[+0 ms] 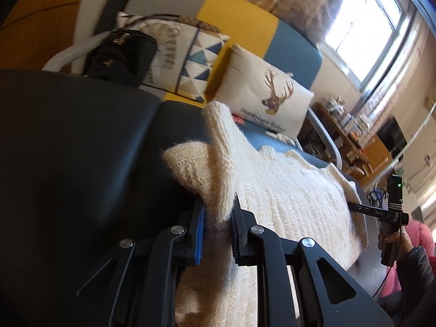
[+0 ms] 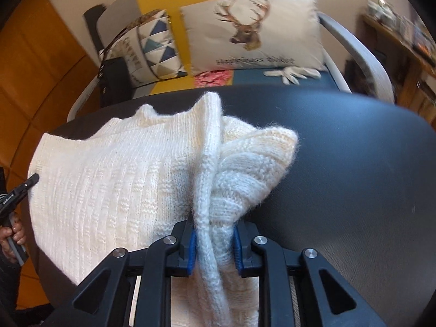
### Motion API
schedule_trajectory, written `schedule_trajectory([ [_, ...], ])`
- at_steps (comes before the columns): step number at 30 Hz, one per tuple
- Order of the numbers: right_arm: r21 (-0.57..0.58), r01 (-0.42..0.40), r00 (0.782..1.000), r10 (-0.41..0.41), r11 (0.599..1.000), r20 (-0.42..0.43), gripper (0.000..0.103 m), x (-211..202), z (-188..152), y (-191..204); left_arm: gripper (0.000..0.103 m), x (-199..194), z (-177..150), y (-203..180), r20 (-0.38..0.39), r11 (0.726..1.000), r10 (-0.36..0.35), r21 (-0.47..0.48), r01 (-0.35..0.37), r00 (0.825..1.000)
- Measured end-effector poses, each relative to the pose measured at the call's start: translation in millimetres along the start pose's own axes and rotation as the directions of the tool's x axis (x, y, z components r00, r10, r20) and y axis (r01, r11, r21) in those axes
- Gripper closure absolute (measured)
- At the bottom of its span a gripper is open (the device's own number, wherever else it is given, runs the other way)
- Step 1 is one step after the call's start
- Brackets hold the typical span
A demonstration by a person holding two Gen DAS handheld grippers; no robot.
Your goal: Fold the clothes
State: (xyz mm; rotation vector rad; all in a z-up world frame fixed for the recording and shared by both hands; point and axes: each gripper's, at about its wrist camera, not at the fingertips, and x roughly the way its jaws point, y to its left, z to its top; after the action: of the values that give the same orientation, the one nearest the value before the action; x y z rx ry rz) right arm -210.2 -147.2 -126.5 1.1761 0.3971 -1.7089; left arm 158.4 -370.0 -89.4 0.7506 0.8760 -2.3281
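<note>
A cream knit sweater (image 1: pixel 286 196) lies spread on a dark round table (image 1: pixel 81 150). My left gripper (image 1: pixel 218 231) is shut on a raised fold at the sweater's left edge, the knit bunched between its blue pads (image 1: pixel 200 234). In the right wrist view, my right gripper (image 2: pixel 214 248) is shut on a lifted fold of the sweater (image 2: pixel 109 185) at its right side, which stands up as a ridge. Each gripper shows in the other's view: the right gripper (image 1: pixel 351 205) at the sweater's far edge, held by a hand, and the left gripper (image 2: pixel 34 178) at the left edge.
Behind the table stands a sofa (image 1: pixel 237 16) in grey, yellow and blue with a deer cushion (image 2: pixel 250 30), a triangle-pattern cushion (image 2: pixel 158 46) and a black bag (image 1: pixel 120 54). White gloves (image 2: pixel 294 73) lie on the seat. Shelves (image 1: pixel 348 125) stand by a window.
</note>
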Motion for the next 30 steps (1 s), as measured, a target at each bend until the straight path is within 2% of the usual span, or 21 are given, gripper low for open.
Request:
schedule_trajectory([
  [5, -0.167, 0.039, 0.999, -0.039, 0.985, 0.0, 0.083, 9, 27, 44, 0.087, -43, -19, 11, 0.075, 0.998, 0.029, -0.054, -0.025, 0.997],
  [9, -0.295, 0.057, 0.998, -0.06, 0.954, 0.001, 0.083, 20, 47, 87, 0.087, -78, -39, 24, 0.115, 0.992, 0.078, -0.106, -0.066, 0.99],
  [14, -0.437, 0.059, 0.998, -0.061, 0.898, 0.01, 0.084, 40, 68, 145, 0.087, -117, -65, 47, 0.139, 0.976, 0.141, -0.184, -0.114, 0.98],
  [18, -0.525, 0.053, 0.998, -0.052, 0.849, 0.017, 0.084, 59, 72, 194, 0.087, -144, -81, 57, 0.161, 0.96, 0.198, -0.23, -0.158, 0.967],
  [21, -0.58, 0.048, 0.999, -0.043, 0.813, 0.022, 0.084, 72, 70, 236, 0.087, -159, -92, 55, 0.176, 0.952, 0.247, -0.225, -0.206, 0.953],
  [25, -0.648, 0.051, 0.999, -0.044, 0.76, 0.028, 0.084, 91, 72, 283, 0.087, -165, -108, 55, 0.158, 0.943, 0.279, -0.232, -0.239, 0.947],
  [30, -0.673, 0.062, 0.997, -0.076, 0.737, 0.009, 0.084, 114, 82, 312, 0.087, -158, -126, 66, 0.08, 0.922, 0.293, -0.286, -0.26, 0.953],
])
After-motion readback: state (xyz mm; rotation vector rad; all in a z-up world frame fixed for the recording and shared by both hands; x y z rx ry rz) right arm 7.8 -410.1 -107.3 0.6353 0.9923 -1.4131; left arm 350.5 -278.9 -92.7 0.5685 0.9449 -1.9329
